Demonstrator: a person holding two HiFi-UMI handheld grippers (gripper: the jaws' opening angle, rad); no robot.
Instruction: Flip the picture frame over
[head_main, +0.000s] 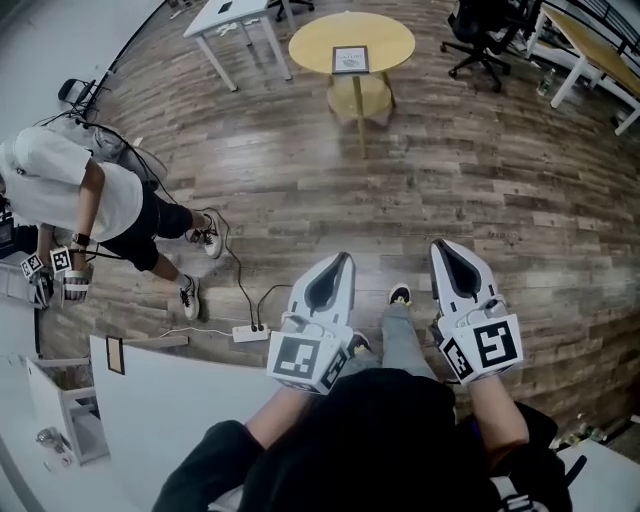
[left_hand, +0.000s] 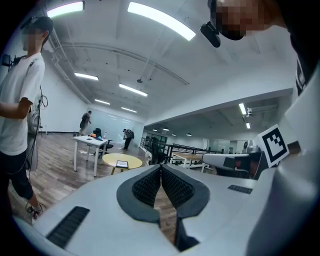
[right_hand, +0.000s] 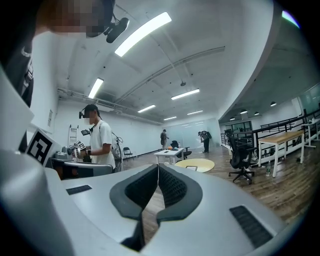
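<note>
Over floor (head_main: 400, 170), grippers (head_main: 343, 258) (head_main: 441, 245) level (seemingly shut)

We note a floor (head_main: 420, 180) of wood planks with a worn, streaked grain. The round table (head_main: 310, 45) has a smooth, matt yellow top; the picture frame (head_main: 350, 60) shows a dark border. The left gripper (head_main: 343, 260) and right gripper (head_main: 441, 246) have smooth, matt white plastic shells with dark ribbed pads (left_hand: 145, 189).

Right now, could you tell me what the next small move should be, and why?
Probably walk toward the yellow table: the picture frame sits there, far beyond the left gripper and right gripper, both shut and empty.
</note>
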